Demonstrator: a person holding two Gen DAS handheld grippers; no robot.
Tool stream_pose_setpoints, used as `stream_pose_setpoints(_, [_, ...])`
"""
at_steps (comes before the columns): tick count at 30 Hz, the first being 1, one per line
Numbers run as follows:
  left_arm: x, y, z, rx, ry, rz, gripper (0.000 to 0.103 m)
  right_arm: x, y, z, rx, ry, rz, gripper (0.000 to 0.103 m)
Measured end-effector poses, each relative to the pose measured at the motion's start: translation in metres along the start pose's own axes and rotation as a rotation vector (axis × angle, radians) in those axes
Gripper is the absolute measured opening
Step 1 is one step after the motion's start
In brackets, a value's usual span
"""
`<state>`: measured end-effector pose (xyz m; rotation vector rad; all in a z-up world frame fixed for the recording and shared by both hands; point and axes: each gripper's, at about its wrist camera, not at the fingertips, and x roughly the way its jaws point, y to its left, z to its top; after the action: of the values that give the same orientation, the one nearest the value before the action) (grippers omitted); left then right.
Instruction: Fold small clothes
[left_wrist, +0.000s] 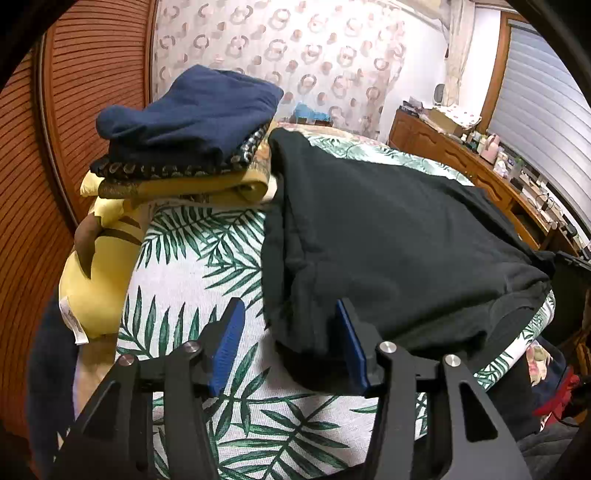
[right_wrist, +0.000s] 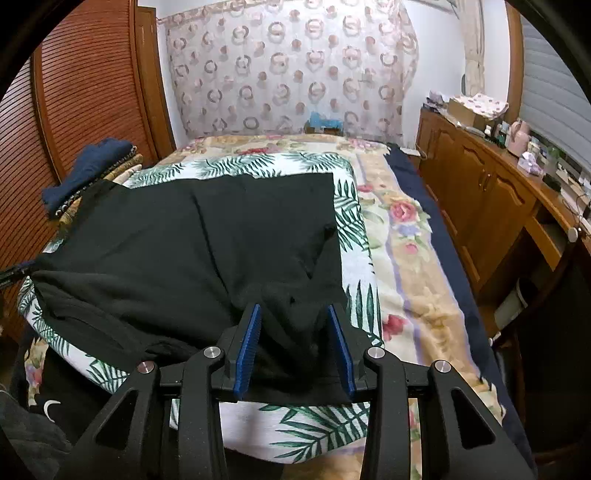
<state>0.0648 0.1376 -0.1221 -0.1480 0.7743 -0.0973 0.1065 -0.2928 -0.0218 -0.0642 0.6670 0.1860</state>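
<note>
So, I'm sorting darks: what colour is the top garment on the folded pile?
Navy blue top garment, clearest in the left wrist view.

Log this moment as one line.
left claw: open, at garment corner | right claw: open, astride edge | black garment: spread, unfolded

1. The right tool (right_wrist: 293, 341) has its two blue pads (right_wrist: 248, 350) spread apart, with a bunched fold of the black garment (right_wrist: 184, 240) between them.
2. The garment stretches ahead and to the left of the tool over a leaf-print cloth (right_wrist: 354, 229) on the bed (right_wrist: 413, 266).
3. Far ahead to the left is a stack of folded clothes (right_wrist: 92, 166).
4. A wooden dresser (right_wrist: 480, 192) stands off to the right.
</note>
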Motion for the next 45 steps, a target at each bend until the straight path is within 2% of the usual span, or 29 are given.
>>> stream_pose_setpoints(9, [0.013, -0.002, -0.003, -0.007, 0.032, 0.01, 0.052, 0.002, 0.033, -0.007, -0.034, -0.022, 0.108, 0.039])
stream_pose_setpoints(13, [0.017, -0.004, -0.005, -0.004, 0.044, 0.015, 0.052, 0.016, 0.055, -0.007, -0.075, -0.015, 0.148, 0.05])
stream_pose_setpoints(22, [0.017, -0.008, -0.007, 0.01, 0.033, 0.035, 0.054, 0.061, 0.095, 0.0, -0.145, 0.032, 0.227, 0.051])
stream_pose_setpoints(26, [0.018, -0.011, -0.008, 0.023, 0.031, 0.055, 0.054, 0.074, 0.106, -0.004, -0.184, 0.05, 0.223, 0.053])
stream_pose_setpoints(29, [0.019, -0.01, -0.008, 0.021, 0.025, 0.058, 0.054, 0.084, 0.109, -0.007, -0.208, 0.058, 0.206, 0.062])
stream_pose_setpoints(34, [0.019, -0.013, -0.009, 0.029, 0.023, 0.067, 0.054, 0.091, 0.116, -0.011, -0.265, 0.036, 0.189, 0.083])
stream_pose_setpoints(40, [0.018, -0.015, -0.011, 0.039, 0.015, 0.068, 0.054, 0.1, 0.124, -0.011, -0.272, 0.017, 0.172, 0.085])
stream_pose_setpoints(42, [0.018, -0.018, -0.012, 0.049, 0.017, 0.053, 0.04, 0.1, 0.128, -0.014, -0.272, 0.015, 0.171, 0.085])
stream_pose_setpoints(44, [0.018, -0.019, -0.01, 0.039, 0.03, -0.002, 0.018, 0.098, 0.128, -0.016, -0.27, 0.016, 0.171, 0.085])
stream_pose_setpoints(45, [0.018, -0.021, -0.009, 0.036, 0.036, -0.024, 0.015, 0.094, 0.128, -0.019, -0.269, 0.016, 0.171, 0.085])
